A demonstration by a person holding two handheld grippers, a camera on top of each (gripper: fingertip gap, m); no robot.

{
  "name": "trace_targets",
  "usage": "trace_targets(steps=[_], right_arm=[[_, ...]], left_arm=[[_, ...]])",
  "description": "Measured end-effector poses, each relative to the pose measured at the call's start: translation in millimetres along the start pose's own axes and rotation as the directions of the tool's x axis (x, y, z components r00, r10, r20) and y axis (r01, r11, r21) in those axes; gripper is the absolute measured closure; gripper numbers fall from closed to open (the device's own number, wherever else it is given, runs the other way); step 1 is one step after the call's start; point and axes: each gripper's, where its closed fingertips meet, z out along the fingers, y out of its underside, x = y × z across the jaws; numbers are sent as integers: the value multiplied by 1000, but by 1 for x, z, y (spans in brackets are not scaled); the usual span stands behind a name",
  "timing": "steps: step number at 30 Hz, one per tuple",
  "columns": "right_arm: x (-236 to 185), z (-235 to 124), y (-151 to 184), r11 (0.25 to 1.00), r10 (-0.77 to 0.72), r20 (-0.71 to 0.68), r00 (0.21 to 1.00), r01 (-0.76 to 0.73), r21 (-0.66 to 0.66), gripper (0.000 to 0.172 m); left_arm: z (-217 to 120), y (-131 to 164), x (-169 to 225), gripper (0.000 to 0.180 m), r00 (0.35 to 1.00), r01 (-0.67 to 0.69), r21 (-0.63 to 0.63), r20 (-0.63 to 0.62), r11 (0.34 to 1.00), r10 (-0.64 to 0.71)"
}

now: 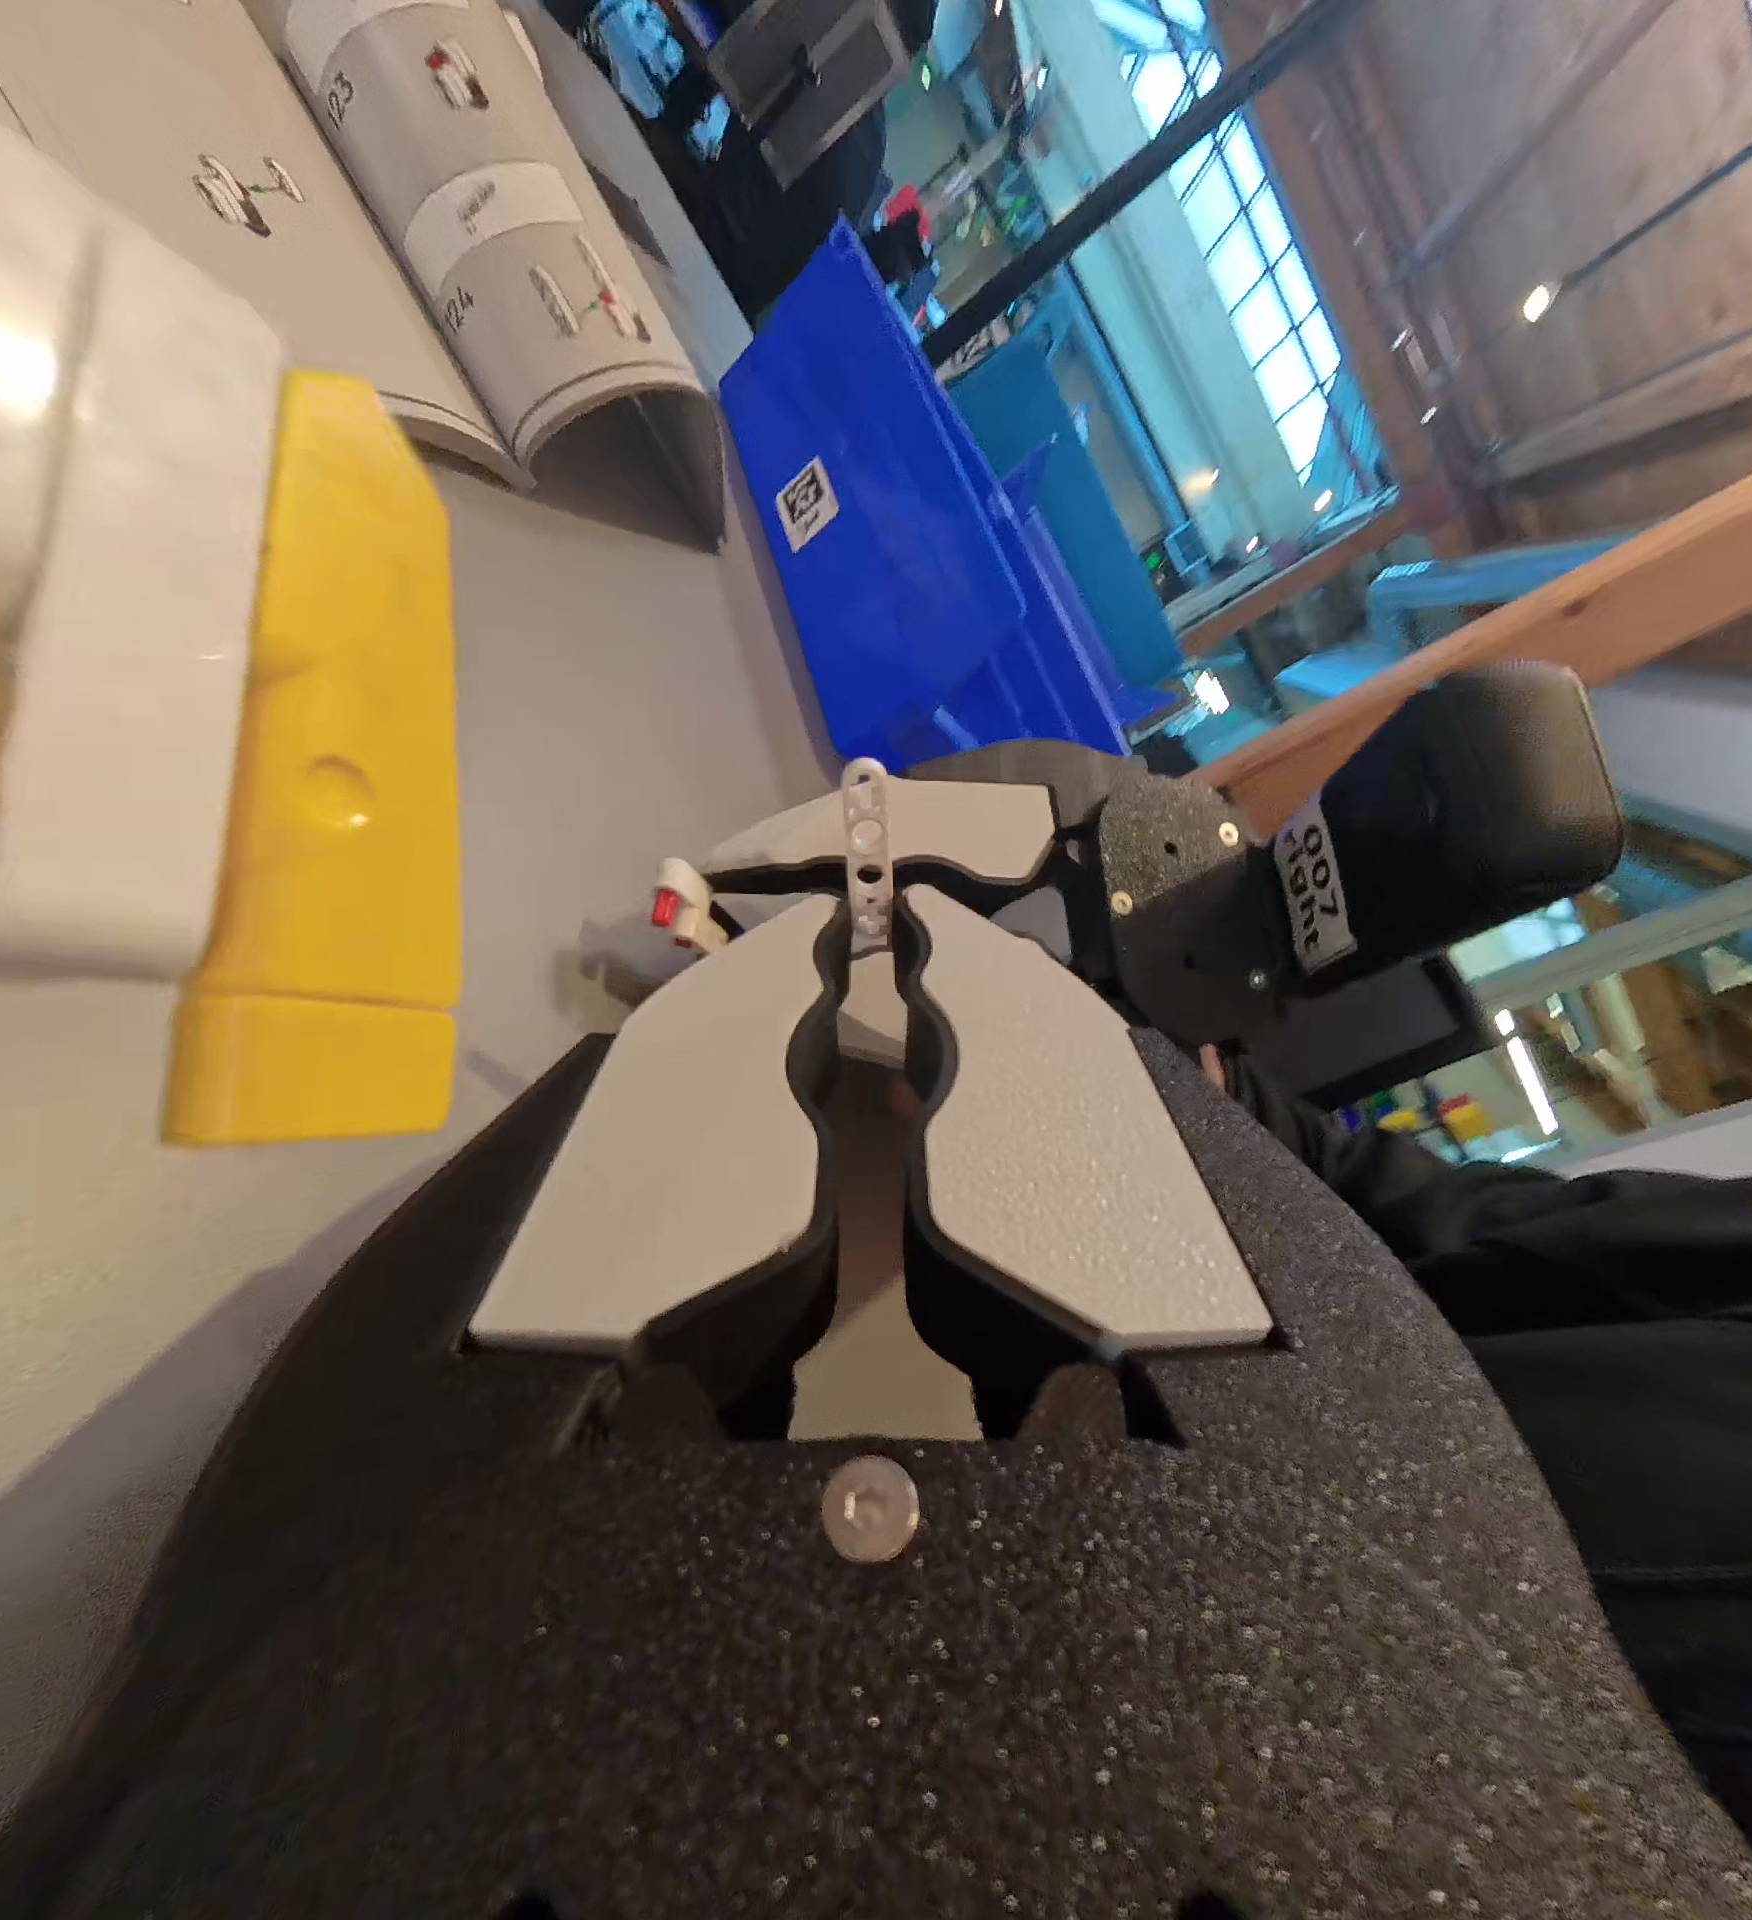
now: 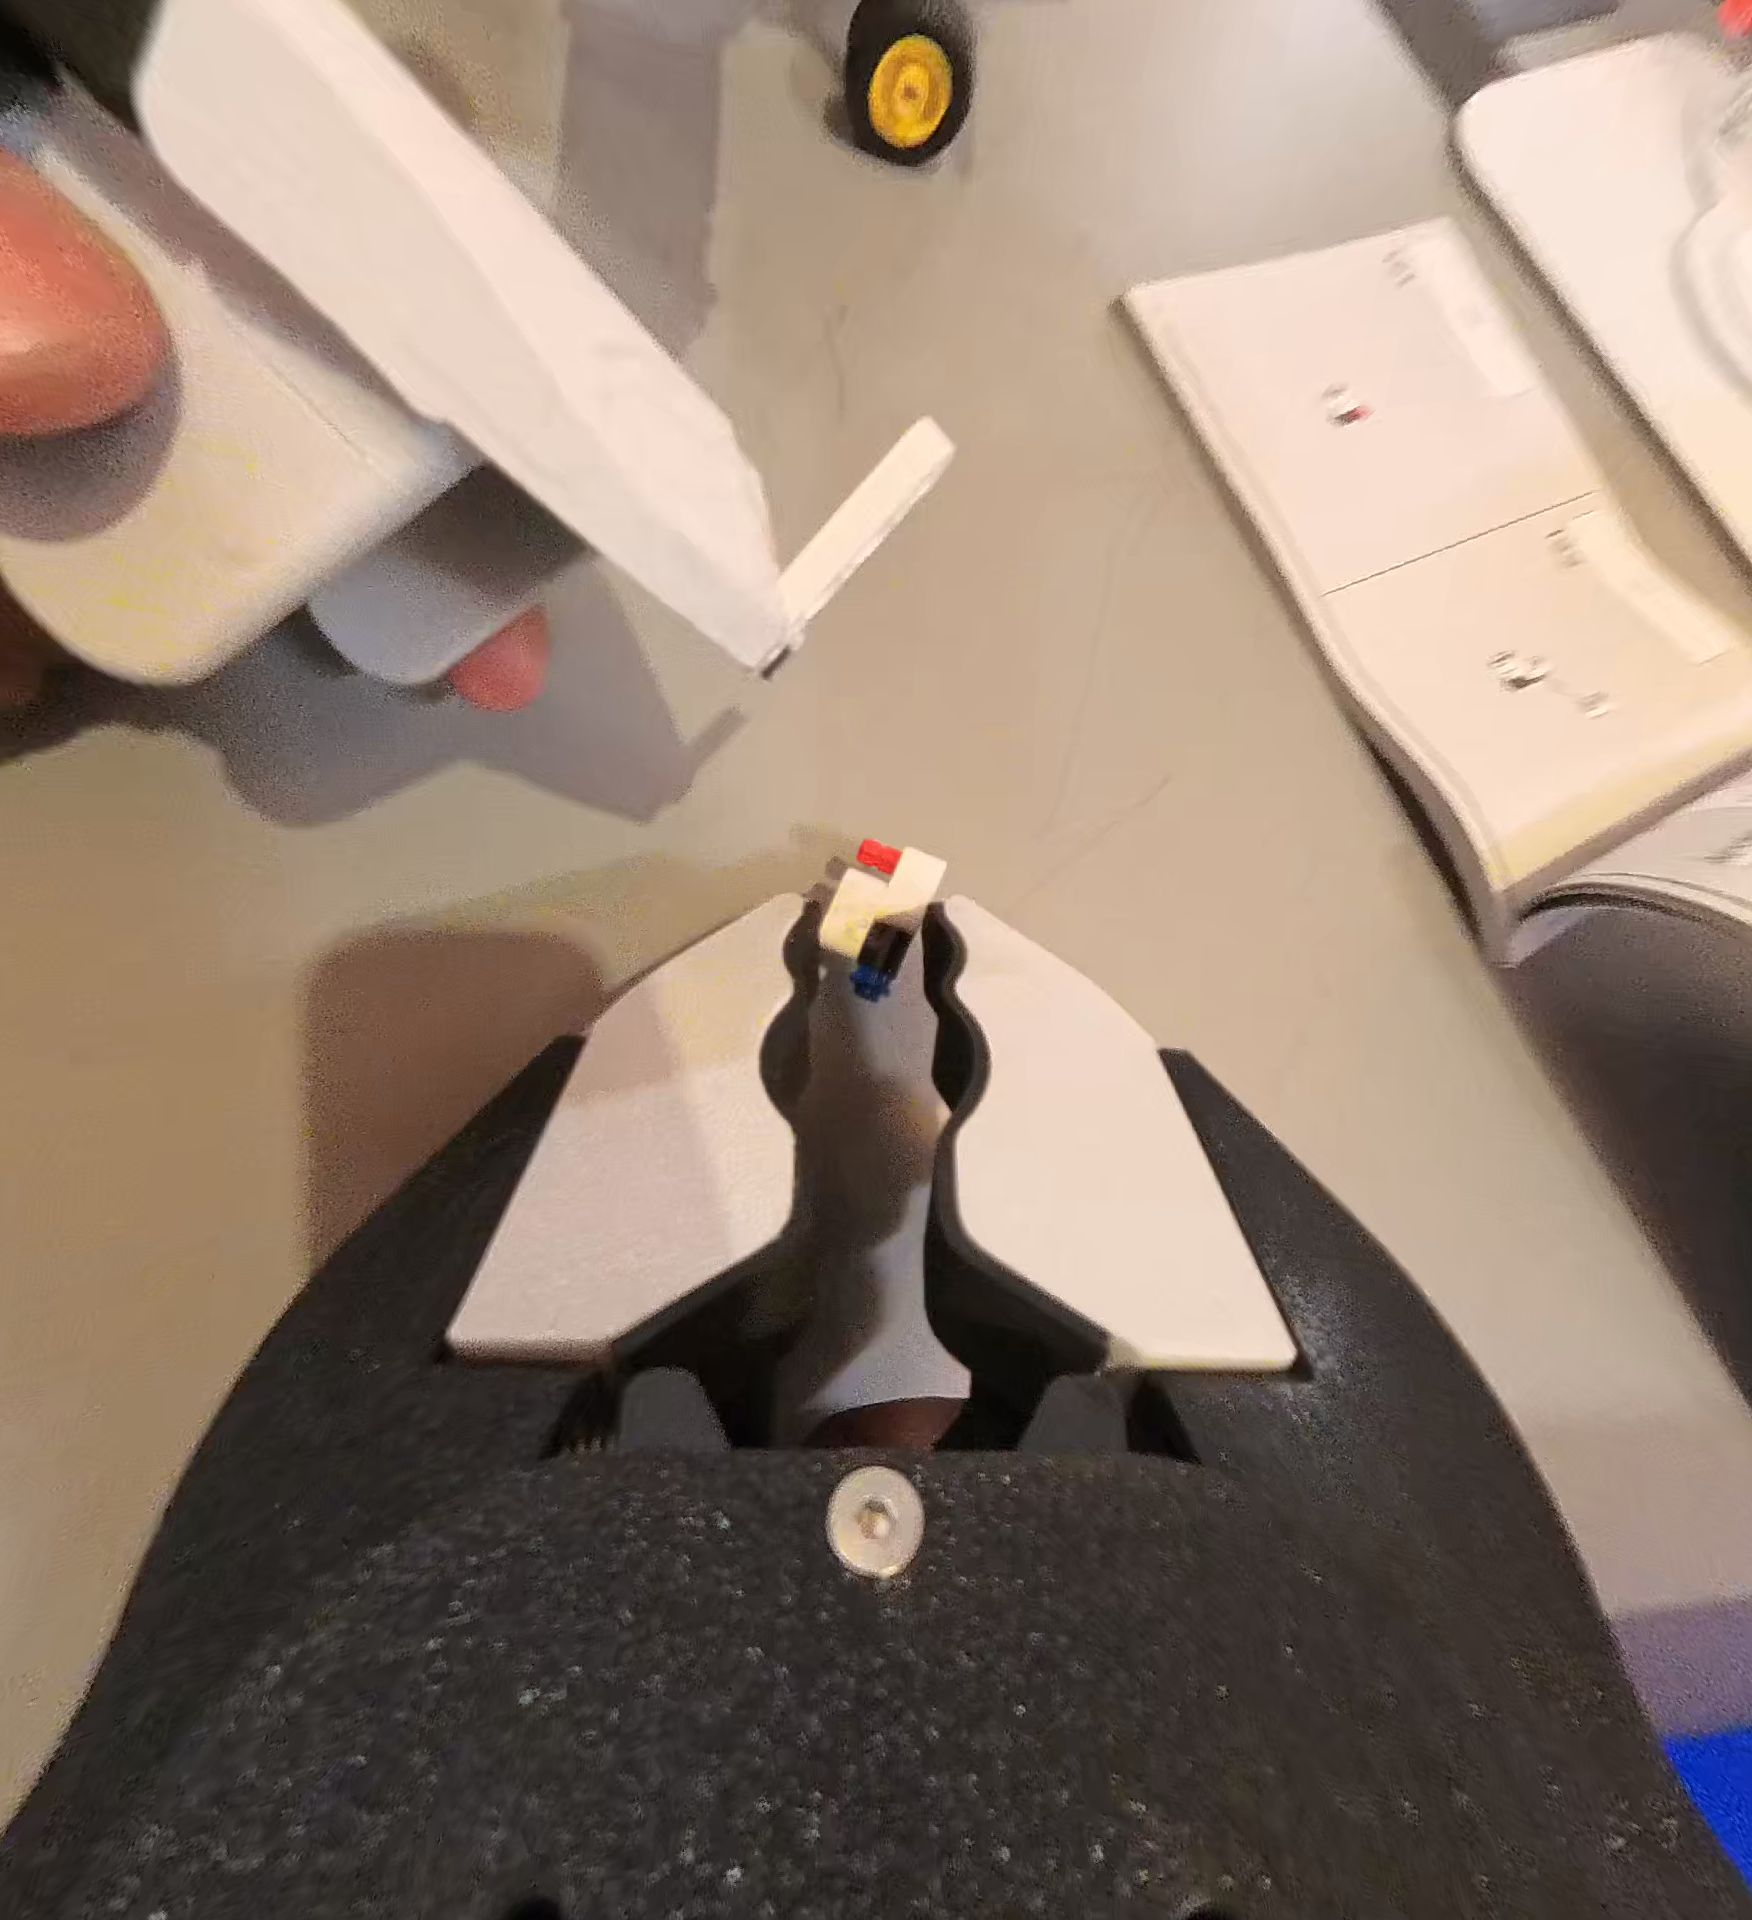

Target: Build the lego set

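My left gripper (image 1: 870,914) is shut on a thin light-grey beam with holes (image 1: 865,847) that sticks up out of its fingertips. In the right wrist view the left gripper (image 2: 773,644) reaches in from the upper left, and the beam (image 2: 867,530) juts out flat from its tips. My right gripper (image 2: 867,914) is shut on a small white, red, black and blue brick assembly (image 2: 882,888), just above the grey table (image 2: 1059,727). In the left wrist view the right gripper (image 1: 716,883) lies just beyond my left fingertips, with the assembly (image 1: 680,902) at its tips.
A yellow tray (image 1: 332,769) and a white tray (image 1: 72,582) lie to the left. An open instruction booklet (image 2: 1454,540) and a blue bin (image 1: 903,540) are farther off. A black wheel with a yellow hub (image 2: 908,88) stands beyond. A person's hand (image 2: 10,291) holds the left gripper.
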Motion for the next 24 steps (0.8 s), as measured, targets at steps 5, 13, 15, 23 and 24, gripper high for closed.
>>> trace_targets(steps=[5,13,15,23,24], right_arm=[[9,-26,-35,975,-22,-96,995,42,219,154],[10,-52,-63,919,-61,-241,969,148,366,154],[12,-55,-65,916,-66,-276,959,168,363,154],[15,-63,-67,911,-55,-306,951,173,374,155],[15,-64,-67,910,-52,-307,950,172,377,155]], left_arm=[[-5,-21,7,173,988,120,171,-120,978,-100],[-1,-31,20,173,940,257,300,-296,919,-167],[1,-31,24,173,940,243,308,-309,920,-145],[7,-29,34,173,958,133,332,-286,934,-34],[8,-28,35,173,960,114,333,-279,936,-18]])
